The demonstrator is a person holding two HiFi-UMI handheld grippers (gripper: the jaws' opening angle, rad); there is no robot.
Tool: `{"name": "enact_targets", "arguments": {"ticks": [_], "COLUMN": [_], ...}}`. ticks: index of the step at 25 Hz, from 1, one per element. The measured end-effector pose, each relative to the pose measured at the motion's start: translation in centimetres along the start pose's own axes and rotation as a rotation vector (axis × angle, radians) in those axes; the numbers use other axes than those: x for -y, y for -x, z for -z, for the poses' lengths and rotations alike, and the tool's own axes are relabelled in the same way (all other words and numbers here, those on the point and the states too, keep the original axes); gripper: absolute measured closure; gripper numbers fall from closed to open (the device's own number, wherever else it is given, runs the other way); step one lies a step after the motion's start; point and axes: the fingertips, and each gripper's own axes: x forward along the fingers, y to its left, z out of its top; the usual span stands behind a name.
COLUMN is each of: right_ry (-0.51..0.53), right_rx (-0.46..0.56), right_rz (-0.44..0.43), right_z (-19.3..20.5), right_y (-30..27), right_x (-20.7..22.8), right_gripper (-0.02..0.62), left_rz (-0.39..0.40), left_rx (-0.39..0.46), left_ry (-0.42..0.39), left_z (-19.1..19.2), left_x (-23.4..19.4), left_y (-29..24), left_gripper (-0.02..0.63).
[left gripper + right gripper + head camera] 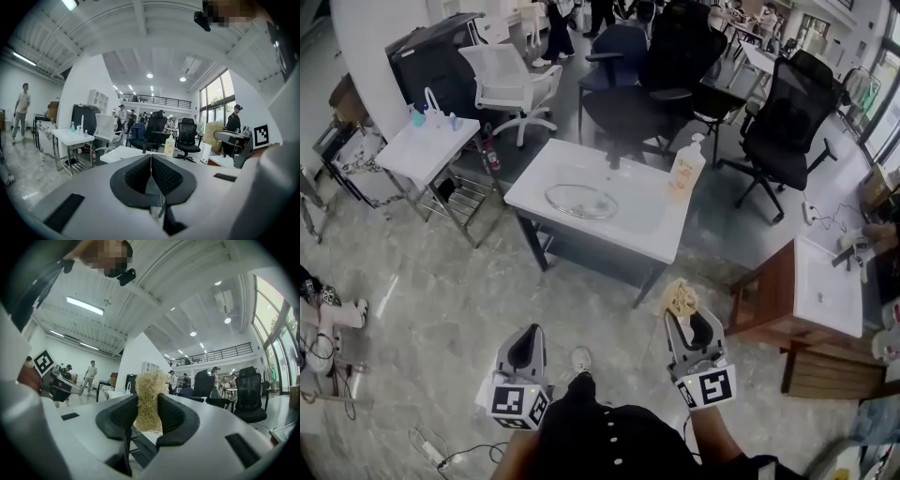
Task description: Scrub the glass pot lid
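Note:
The glass pot lid (pixel 580 201) lies flat on the white table (pixel 637 234) ahead of me, a metal rim round clear glass. My right gripper (pixel 682 319) is shut on a straw-coloured loofah scrubber (pixel 679 298), whose fibres (pixel 149 399) stick up between the black pads. My left gripper (pixel 525 352) is shut with nothing in it; its pads (pixel 151 174) meet. Both grippers hang over the floor, short of the table's near edge. From the left gripper view the table (pixel 123 153) shows far off.
A soap bottle (pixel 685 167) stands at the table's far right corner. Black office chairs (pixel 792 122) crowd behind it, a white chair (pixel 508 82) and a small white table (pixel 428 148) to the left. A wooden stand (pixel 787 295) sits right. People walk in the background.

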Motion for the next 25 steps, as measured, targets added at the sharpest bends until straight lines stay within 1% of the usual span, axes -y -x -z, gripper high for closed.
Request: {"name": "enact_targets", "arguments": {"ticks": [6, 15, 21, 25], "right_ry": [0.016, 0.021, 0.032, 0.041], "right_rx": [0.009, 0.004, 0.019, 0.019], "right_rz": [0.015, 0.034, 0.052, 0.054], "right_z": [-0.7, -0.1, 0.7, 1.1], "right_y": [-4.6, -11.8, -16.6, -18.8], "right_x": [1.5, 2.3, 2.4, 2.2], "right_gripper": [0.453, 0.453, 0.453, 0.453], "left_rz": [0.007, 0.022, 0.036, 0.048], "left_rx": [0.017, 0.013, 0.020, 0.017], "left_ry": [-0.005, -0.001, -0.014, -0.030], "left_z": [-2.5, -4.4, -5.5, -6.2], "left_x": [-2.6, -7.7, -11.6, -13.4], "left_y": [-3.8, -9.3, -13.0, -15.0], "left_gripper": [0.580, 0.580, 0.580, 0.580]}}
